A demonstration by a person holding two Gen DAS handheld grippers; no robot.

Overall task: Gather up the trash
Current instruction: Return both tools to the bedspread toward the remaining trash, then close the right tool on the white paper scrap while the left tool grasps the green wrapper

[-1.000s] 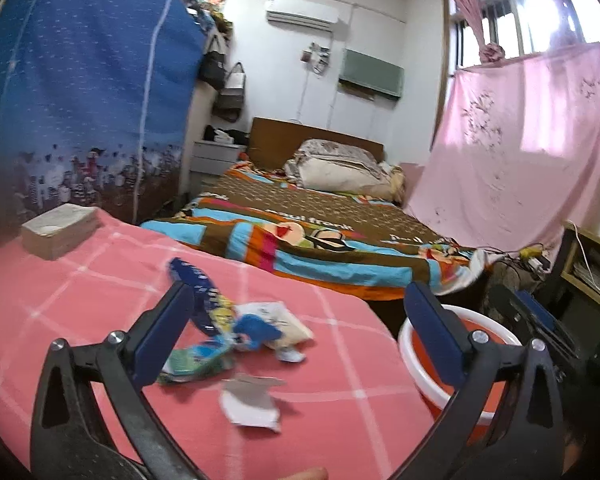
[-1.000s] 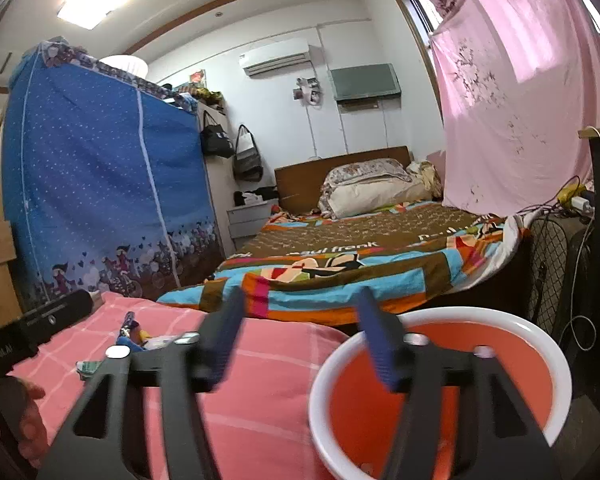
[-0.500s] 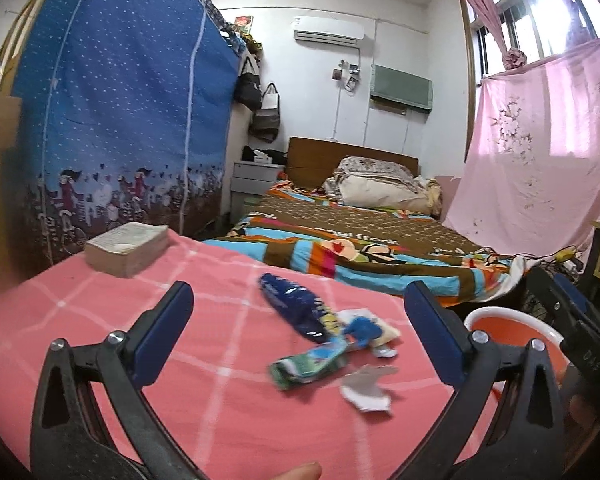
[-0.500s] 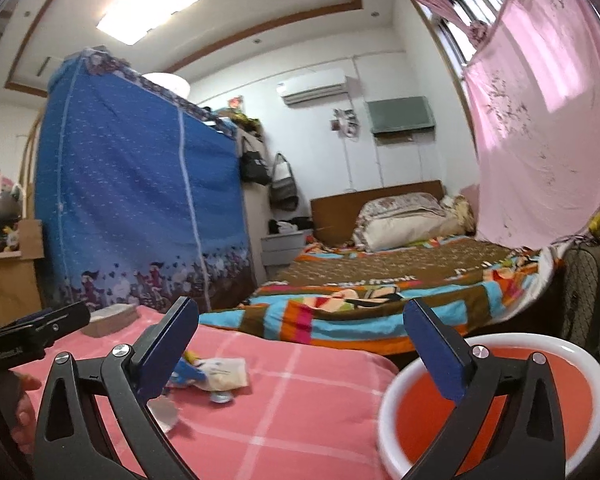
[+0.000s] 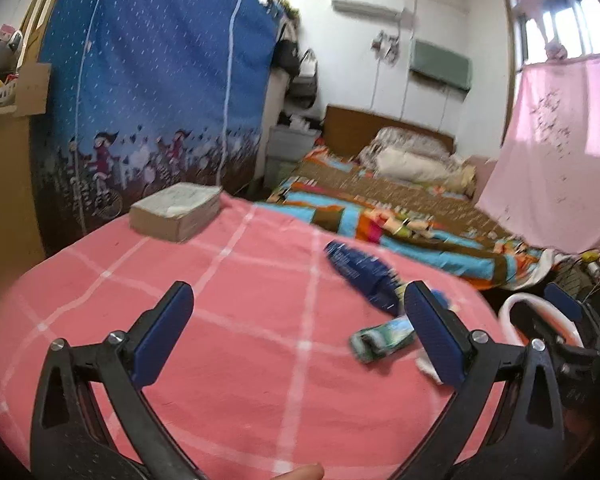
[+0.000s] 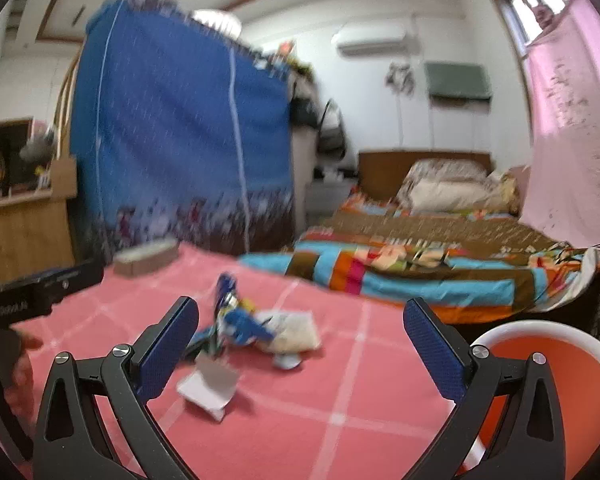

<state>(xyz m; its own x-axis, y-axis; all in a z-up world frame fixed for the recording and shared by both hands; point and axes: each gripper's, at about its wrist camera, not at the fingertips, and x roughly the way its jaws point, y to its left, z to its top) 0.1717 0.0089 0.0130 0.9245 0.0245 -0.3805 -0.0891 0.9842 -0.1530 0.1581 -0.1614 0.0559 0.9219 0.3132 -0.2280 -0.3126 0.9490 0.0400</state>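
Right gripper (image 6: 300, 344): jaws spread wide, nothing between the pads, low centre of its frame. Left gripper (image 5: 296, 332): likewise wide apart and empty. Trash pile (image 6: 252, 332): blue wrappers, a pale packet and torn white paper, lying mid-frame on the pink checked table (image 6: 340, 400). Orange basin with white rim (image 6: 548, 372): lower right, beside the table edge. Book (image 5: 176, 210): far left of the table. Bed (image 6: 420, 264): behind, right.

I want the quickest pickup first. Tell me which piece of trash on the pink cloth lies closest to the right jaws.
The white torn paper scrap, lying alone at the near edge of the pile; the blue wrappers and pale packet sit farther back.
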